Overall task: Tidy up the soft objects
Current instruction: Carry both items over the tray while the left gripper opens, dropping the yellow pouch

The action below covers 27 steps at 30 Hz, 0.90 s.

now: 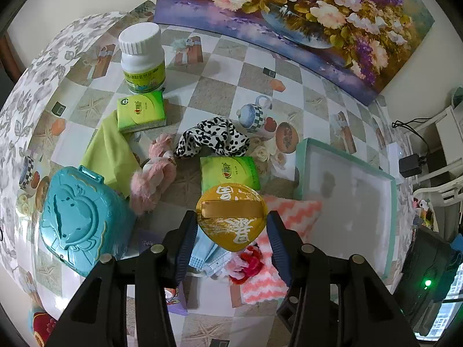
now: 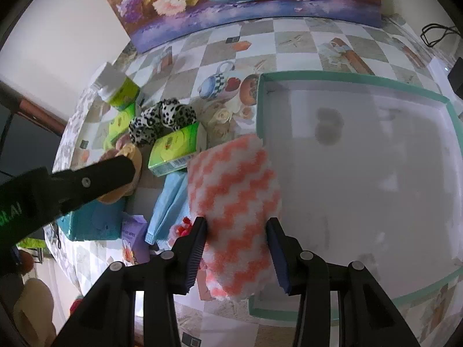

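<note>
While I look down the left wrist view, the left gripper point(image 1: 231, 228) has its jaws part-way apart and clamped on a gold puff point(image 1: 231, 217), a round pad with a ribbon strap and white lettering; both pads press its edges, so I count it as held and lifted clear of the pile. Beneath and between the jaws lie a blue face mask point(image 1: 207, 256) and a red and white scrunchie point(image 1: 249, 261). Just beyond the jaws sits a green tissue pack point(image 1: 230, 172), farther out a leopard scrunchie point(image 1: 212, 140) and a pink fluffy item point(image 1: 153, 173). Right of the right jaw lies the teal-rimmed tray point(image 1: 301, 170), apparently bare inside.

Switching to the right wrist view, the right gripper point(image 2: 235, 245) straddles a pink zigzag cloth point(image 2: 234, 202) with jaws about half open. The left pad looks to be against the cloth's edge; the right pad is right at the other edge, and I cannot tell if it presses. The cloth lies between the jaws, its far corner overlapping the tray's point(image 2: 347, 75) near-left rim, the rest on the desk point(image 2: 289, 37).

My reading: soft items are being gathered into the tray, and the right side is at the grasp step. Next move calls for closing firmly on the cloth, lifting, then carrying it rightward over the rim. The left must likewise bring the puff across.
</note>
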Tool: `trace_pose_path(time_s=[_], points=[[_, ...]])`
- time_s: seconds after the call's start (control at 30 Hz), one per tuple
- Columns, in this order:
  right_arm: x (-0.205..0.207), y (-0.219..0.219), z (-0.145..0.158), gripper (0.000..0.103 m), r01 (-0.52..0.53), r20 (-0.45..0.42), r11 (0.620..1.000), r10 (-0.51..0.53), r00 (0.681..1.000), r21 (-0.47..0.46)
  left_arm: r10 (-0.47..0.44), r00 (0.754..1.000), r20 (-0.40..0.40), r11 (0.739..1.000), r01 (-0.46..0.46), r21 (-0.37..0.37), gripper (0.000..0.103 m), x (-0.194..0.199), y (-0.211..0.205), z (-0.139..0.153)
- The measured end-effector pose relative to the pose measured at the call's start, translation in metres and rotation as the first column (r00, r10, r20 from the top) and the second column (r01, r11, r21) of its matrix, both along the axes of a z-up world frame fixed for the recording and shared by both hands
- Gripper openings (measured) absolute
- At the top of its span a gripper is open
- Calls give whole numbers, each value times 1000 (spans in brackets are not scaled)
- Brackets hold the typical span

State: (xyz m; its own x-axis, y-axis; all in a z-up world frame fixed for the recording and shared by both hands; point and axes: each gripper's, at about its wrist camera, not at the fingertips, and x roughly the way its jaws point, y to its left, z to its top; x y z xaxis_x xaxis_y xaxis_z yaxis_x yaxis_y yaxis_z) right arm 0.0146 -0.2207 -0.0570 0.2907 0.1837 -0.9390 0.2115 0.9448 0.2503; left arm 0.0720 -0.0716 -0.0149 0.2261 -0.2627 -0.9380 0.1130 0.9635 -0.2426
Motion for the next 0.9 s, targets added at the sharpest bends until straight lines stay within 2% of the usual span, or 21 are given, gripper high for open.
trace_pose_path(time_s=[0.03,0.13,0.2,0.27,0.5,0.57,0.63,0.8,0.9], points=[[0,1,-1,45,-6,-3,1000,6,1000,-5,0,1000,-1,1000,0,1,51,0,0,-1],[0,1,-1,32,-8,-2,1000,8,1000,-11,2,1000,-4,1000,-2,3,51,0,0,-2],[-1,0,4,22,-3,17,1000,3,1000,-11,2,1000,-4,1000,-2,3,51,1,1,-1],[-2,-2,11,18,-1,43,1000,1,999,-4,3,1000,-2,1000,-3,1,51,1,2,-1],[-5,0,33,17,-12,126,1000,12,992,-1,16,1000,9,1000,-16,-10,51,2,4,3],[-8,-2,41,17,0,148,1000,-1,989,6,18,1000,23,1000,-17,-22,51,2,5,9],[-13,-6,55,17,18,191,1000,-21,981,14,16,997,72,999,-12,-50,51,-1,6,23],[-36,-26,109,17,108,359,994,-90,929,-29,-5,981,196,994,26,-105,51,-11,2,58],[-53,-42,136,17,192,432,978,-136,892,-88,-31,966,257,990,64,-122,51,-17,-5,74]])
